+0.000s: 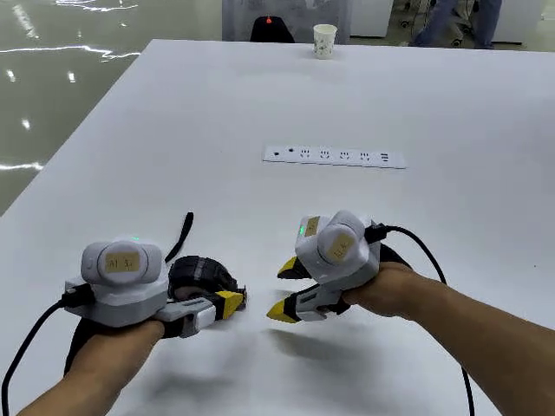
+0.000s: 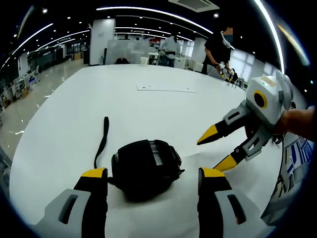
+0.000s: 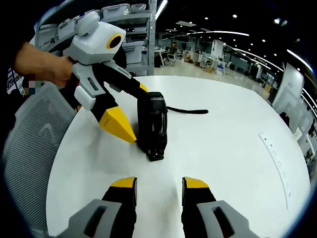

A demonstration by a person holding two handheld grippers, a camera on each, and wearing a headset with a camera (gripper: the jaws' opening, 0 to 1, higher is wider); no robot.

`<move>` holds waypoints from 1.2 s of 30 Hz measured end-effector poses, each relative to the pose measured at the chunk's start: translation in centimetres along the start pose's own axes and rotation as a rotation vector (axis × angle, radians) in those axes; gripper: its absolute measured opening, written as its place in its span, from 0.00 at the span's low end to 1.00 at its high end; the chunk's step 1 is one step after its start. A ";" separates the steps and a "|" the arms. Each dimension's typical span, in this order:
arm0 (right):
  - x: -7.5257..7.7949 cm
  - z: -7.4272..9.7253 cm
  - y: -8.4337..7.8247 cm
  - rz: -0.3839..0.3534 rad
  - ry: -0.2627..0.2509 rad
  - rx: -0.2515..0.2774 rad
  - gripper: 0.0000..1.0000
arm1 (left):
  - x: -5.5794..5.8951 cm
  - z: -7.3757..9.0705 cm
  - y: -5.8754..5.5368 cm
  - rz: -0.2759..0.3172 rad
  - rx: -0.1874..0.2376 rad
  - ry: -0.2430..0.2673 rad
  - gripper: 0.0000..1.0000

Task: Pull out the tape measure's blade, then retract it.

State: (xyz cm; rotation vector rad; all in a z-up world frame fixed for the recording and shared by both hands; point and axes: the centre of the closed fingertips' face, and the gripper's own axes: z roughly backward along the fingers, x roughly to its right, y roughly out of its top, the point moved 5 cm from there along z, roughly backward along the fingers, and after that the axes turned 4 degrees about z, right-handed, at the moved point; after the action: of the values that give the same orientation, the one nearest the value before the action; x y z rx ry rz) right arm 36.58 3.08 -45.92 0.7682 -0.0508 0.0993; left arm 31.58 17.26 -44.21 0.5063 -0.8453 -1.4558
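Left gripper point(image 2: 153, 173): jaws spread around the case, probably to steady it; not clamped.
Right gripper point(image 3: 159, 182): jaws apart, empty, aimed at the blade mouth.
Tape measure point(image 3: 152, 124): black, on the table point(image 1: 347, 104) between the grippers; blade in; long axis and mouth point at the right gripper.
Strap point(image 3: 188, 110): trails off the far end.

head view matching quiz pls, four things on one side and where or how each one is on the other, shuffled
Things:
1 tape measure
2 cup
3 power strip
4 right gripper

Place or state:
a at the far edge of the table
b open, holding nothing
c out in the middle of the table
d straddled by the left gripper, one jaw on each side

Pairs: 1-d, 2-a, 3-c, 4-b
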 end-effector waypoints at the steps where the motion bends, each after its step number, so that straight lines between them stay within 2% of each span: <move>1: -0.1 0.2 -0.1 -0.001 -0.005 0.000 0.34 | 0.0 0.1 0.0 -0.002 0.004 -0.002 0.71; 17: -1.7 3.1 -1.8 -0.094 -0.097 0.047 0.44 | 0.8 1.7 -0.5 -0.098 0.037 -0.053 0.76; 29: -2.6 4.8 -2.5 -0.157 -0.170 0.099 0.57 | 1.1 3.0 -0.9 -0.150 0.053 -0.087 0.82; 36: -3.4 5.9 -3.1 -0.179 -0.213 0.128 0.63 | 1.0 3.4 -1.2 -0.155 0.061 -0.108 0.84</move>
State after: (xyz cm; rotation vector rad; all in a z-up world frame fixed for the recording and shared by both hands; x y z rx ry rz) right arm 33.48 -3.48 -44.11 0.9058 -0.1791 -0.1514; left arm 28.14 16.85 -42.80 0.5530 -0.9556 -1.6144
